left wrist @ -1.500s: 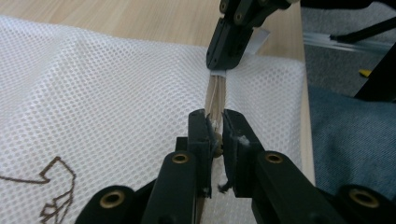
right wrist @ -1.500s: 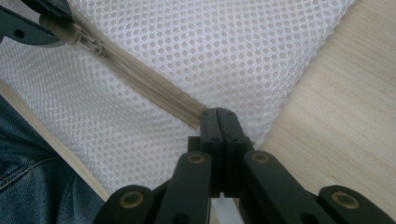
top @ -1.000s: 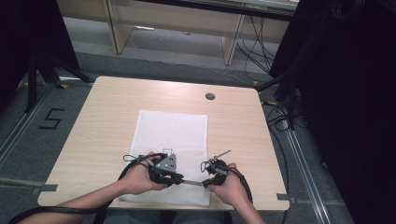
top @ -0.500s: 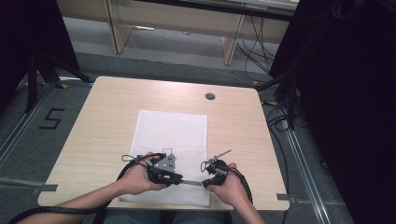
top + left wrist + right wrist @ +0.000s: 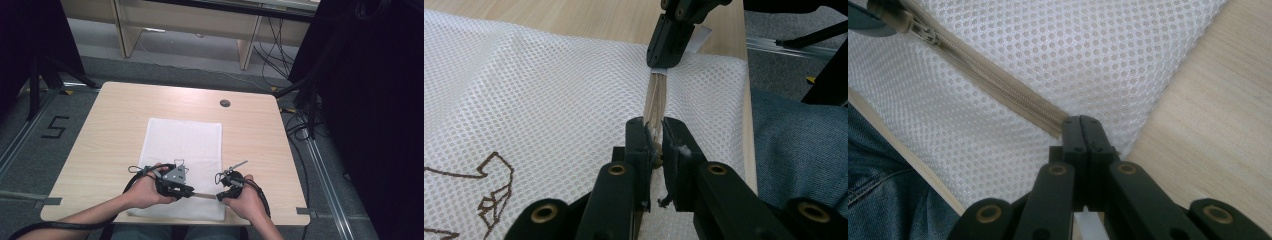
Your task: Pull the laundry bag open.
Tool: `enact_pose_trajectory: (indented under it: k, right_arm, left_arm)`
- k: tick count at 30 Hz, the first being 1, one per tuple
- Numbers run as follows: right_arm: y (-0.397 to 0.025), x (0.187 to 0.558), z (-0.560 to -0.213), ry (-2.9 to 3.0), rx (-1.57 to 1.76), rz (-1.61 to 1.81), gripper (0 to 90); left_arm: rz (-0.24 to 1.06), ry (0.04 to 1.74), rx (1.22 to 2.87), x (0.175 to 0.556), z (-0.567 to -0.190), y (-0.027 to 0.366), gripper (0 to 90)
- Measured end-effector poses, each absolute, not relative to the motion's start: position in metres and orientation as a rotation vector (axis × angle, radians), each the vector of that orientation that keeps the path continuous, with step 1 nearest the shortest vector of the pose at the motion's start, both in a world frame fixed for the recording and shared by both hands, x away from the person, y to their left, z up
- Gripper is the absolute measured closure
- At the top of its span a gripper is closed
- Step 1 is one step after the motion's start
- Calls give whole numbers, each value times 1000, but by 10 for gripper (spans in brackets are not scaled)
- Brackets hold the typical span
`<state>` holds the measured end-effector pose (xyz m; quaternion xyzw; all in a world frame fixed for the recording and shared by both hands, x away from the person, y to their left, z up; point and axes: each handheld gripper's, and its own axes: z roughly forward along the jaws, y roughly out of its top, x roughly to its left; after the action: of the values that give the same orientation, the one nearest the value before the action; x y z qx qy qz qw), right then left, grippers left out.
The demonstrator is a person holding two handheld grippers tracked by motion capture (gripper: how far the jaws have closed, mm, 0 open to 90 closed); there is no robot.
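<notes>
Left gripper (image 5: 653, 142) clamping the zip pull (image 5: 654, 150), right gripper (image 5: 1081, 131) pinching the zip (image 5: 998, 85) end of the mesh bag (image 5: 182, 145); uneven pulling may jam it.

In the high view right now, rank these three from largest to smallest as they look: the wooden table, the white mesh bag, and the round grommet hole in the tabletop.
1. wooden table, widest by far.
2. white mesh bag, covering a middle strip of the tabletop.
3. grommet hole, a small dark disc near the far edge.
</notes>
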<state>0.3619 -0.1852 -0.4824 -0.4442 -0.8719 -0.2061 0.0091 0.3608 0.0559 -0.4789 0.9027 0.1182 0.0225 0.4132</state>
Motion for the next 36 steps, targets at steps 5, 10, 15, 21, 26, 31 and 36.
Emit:
enact_pose_trajectory:
  k: [5, 10, 15, 21, 26, 31, 36]
  right_arm:
    - [-186, 362, -483, -2720, -1383, -656, 900]
    - [-186, 362, -483, -2720, -1386, -653, 900]
    - [-185, 362, -482, -2720, -1384, -655, 900]
    - [-186, 362, -482, -2720, -1384, -656, 900]
    - [-186, 362, -483, -2715, -1388, -654, 900]
    - [-186, 362, -483, -2717, -1388, -654, 900]
    - [-186, 362, -482, -2717, -1384, -652, 900]
  left_arm:
    - [61, 292, 2274, 362, -479, 59, 818]
    - [49, 310, 2259, 361, -479, 60, 818]
    - [49, 310, 2261, 361, -479, 63, 818]
    - [51, 309, 2259, 362, -478, 67, 817]
    - [44, 309, 2253, 361, -479, 67, 817]
    - [49, 305, 2257, 361, -478, 68, 817]
    - [54, 304, 2261, 361, -477, 71, 818]
